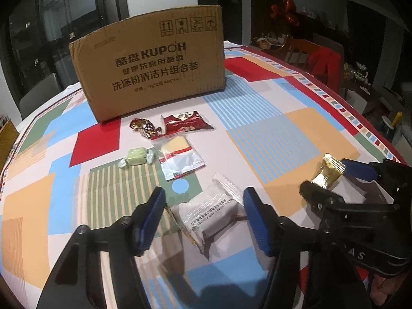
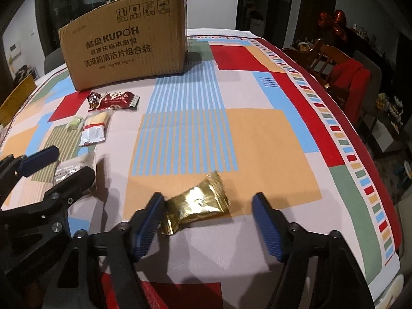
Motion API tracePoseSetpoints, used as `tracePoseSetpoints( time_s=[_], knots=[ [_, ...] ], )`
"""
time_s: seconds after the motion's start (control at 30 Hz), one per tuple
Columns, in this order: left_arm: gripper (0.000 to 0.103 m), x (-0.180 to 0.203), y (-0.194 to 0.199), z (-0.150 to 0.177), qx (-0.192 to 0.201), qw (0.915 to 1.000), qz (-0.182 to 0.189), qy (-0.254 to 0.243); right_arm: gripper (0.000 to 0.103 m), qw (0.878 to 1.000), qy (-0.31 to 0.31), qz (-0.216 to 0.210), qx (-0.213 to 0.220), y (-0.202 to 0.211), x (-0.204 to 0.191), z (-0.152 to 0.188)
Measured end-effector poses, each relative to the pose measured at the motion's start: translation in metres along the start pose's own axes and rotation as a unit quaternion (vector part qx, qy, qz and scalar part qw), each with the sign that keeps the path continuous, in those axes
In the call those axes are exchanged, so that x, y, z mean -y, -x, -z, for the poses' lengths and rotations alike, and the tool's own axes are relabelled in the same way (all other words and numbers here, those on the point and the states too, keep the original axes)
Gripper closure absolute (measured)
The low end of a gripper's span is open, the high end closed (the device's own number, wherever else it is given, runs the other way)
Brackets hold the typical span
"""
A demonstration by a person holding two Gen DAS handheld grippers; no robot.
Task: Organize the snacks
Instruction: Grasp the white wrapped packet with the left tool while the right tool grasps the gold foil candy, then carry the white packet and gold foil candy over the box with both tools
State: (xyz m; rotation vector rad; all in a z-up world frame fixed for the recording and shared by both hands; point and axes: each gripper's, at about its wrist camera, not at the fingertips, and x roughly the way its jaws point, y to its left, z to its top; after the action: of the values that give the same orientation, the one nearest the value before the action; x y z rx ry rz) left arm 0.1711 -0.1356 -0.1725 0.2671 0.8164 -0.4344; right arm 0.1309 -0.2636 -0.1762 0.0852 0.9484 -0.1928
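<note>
Both grippers angle steeply down at the patterned tablecloth (image 2: 257, 139). The left gripper (image 1: 204, 216) stands apart astride a white-wrapped snack (image 1: 209, 212), pads off it. The right gripper (image 2: 208, 221) spreads around a gold-wrapped snack (image 2: 198, 202), its left pad (image 2: 150, 221) at the wrapper's edge; contact is unclear.

The brown corrugated cardboard box (image 1: 152, 61) looks matt and ribbed, standing on a smooth printed cloth table cover (image 1: 270, 128). In front of the box lie a glossy red plastic packet (image 1: 189, 123) and a clear crinkled plastic packet (image 1: 180, 158). Further from the box, a shiny gold foil wrapper (image 2: 197, 203) and a frosted white plastic wrapper (image 1: 211, 213).
</note>
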Motion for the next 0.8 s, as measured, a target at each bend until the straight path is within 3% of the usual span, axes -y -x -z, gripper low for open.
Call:
tracePoseSetpoints(
  time_s=[0.03,0.07,0.17,0.27,0.8],
  knots=[
    [0.047,0.002,0.000,0.000,0.001,1.0000,0.000,-0.004,0.047,1.000,0.000,-0.001,0.001,0.000,0.000,-0.001],
    [0.055,0.003,0.001,0.000,0.002,1.0000,0.000,-0.006,0.056,1.000,0.000,-0.003,0.002,0.000,0.000,-0.001],
    [0.058,0.004,0.000,-0.001,-0.001,1.0000,-0.001,-0.009,0.075,1.000,-0.001,-0.013,0.006,0.000,-0.001,-0.002],
    [0.061,0.004,0.000,-0.001,-0.001,1.0000,-0.002,-0.008,0.084,1.000,0.001,-0.022,0.009,0.001,-0.002,-0.002],
    [0.068,-0.006,0.011,-0.007,0.012,0.9999,-0.004,0.012,0.090,0.999,-0.001,-0.024,0.029,0.010,-0.002,-0.010]
  ],
)
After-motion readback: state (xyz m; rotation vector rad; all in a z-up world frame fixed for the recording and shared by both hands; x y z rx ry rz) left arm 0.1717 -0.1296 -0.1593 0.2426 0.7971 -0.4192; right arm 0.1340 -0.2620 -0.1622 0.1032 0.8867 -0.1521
